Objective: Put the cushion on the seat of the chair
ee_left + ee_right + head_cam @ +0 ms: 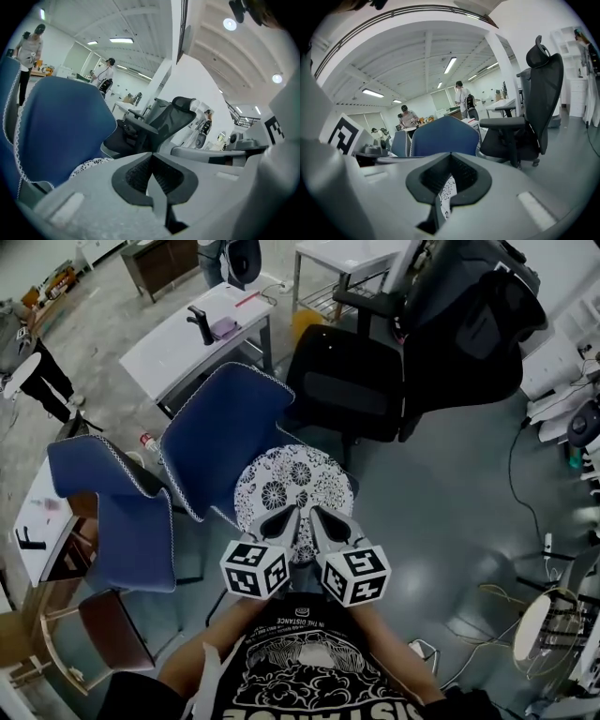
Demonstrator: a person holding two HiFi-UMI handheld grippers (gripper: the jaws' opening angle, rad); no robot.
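Where the cushion (292,479) lies: over the seat of the blue chair (225,418), in front of its backrest; round, white with a black floral print. Resting on the seat or held just above it, cannot tell.
Left hand-held gripper (281,519): at the cushion's near edge, jaws clenched, a pale strip of the cushion pinched between them in the left gripper view (151,157).
Right hand-held gripper (319,517): just beside the left, on the same near edge; jaws closed on the printed fabric (447,190), seen plainly in the right gripper view (450,159).
Marker cubes: almost touching, close to the person's chest.
Second chair (122,521): blue, left of the first.
Office chair (375,381): black, behind the cushion.
Surface (178,338): white, beyond the blue chair.
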